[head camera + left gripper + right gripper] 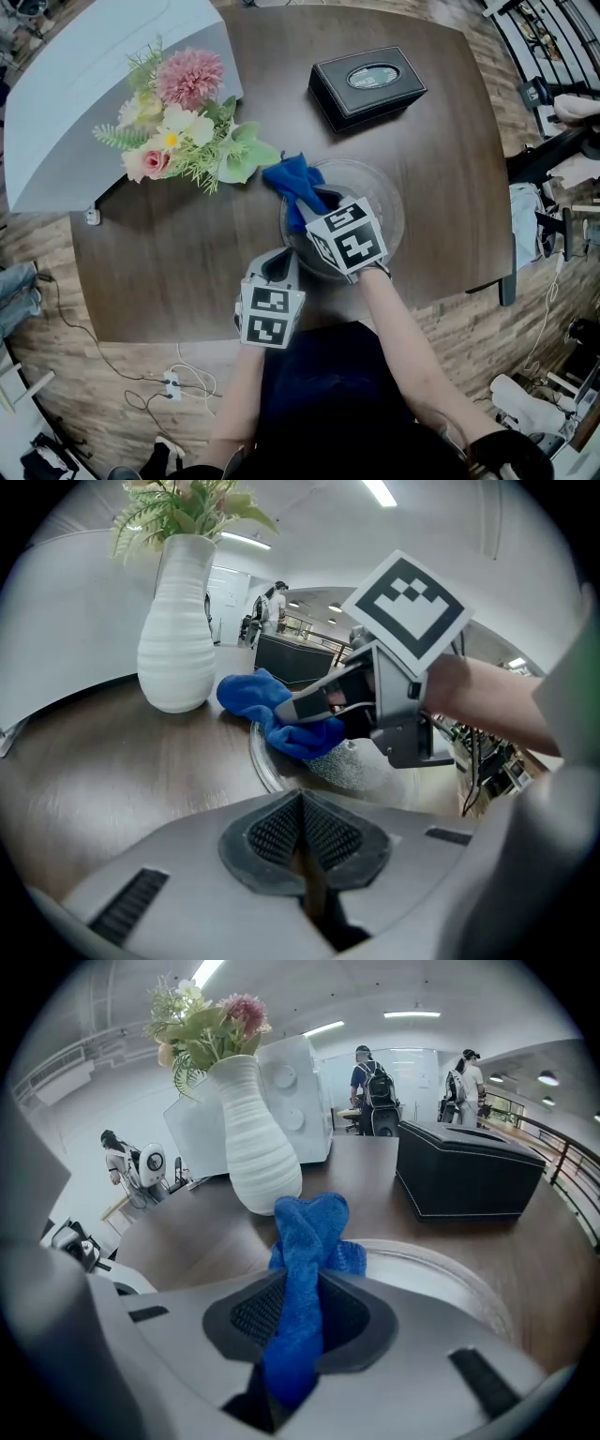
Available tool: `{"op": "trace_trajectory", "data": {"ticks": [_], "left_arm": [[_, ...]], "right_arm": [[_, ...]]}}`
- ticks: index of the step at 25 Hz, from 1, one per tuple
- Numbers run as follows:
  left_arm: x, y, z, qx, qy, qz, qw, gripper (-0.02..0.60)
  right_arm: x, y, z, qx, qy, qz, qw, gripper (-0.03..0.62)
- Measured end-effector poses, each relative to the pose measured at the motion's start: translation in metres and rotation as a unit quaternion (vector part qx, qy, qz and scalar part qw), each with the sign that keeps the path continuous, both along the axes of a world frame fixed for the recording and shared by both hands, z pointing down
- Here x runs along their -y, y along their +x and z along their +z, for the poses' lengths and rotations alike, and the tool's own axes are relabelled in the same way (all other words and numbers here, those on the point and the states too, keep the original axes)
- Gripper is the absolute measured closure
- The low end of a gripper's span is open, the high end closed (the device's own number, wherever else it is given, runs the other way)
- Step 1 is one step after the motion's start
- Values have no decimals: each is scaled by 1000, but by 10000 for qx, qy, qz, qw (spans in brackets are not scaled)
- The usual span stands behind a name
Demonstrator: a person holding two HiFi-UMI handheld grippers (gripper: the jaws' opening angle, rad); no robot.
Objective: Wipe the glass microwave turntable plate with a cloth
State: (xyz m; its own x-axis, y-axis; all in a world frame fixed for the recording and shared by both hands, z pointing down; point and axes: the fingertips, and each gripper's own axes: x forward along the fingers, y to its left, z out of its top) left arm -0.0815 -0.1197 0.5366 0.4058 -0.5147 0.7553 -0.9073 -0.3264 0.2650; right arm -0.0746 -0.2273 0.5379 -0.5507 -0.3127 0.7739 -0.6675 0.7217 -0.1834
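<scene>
The glass turntable plate [380, 202] lies on the dark table [169, 272], just in front of me. A blue cloth [292, 181] rests on the plate's far-left rim, with my right gripper [319, 202] shut on it. In the right gripper view the cloth [305, 1232] runs up between the jaws and flops over the plate's rim [459, 1283]. My left gripper [281, 262] sits at the plate's near-left edge. Its jaws [302, 799] are closed with nothing seen between them, and the plate's rim [261, 761] lies right ahead of their tips.
A white vase of flowers [187, 127] stands just left of the plate, close to the cloth. A black tissue box [367, 84] sits behind the plate. A white appliance [84, 94] fills the table's far-left corner. The table's near edge is right under my arms.
</scene>
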Motion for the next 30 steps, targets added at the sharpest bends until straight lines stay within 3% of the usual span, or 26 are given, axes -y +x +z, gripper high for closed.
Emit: {"op": "trace_trajectory", "data": {"ticks": [30], "left_arm": [[0, 1, 0, 189, -15, -51, 9998, 578]], "right_arm": [[38, 104, 1, -277, 164, 1005, 9944, 520]]}}
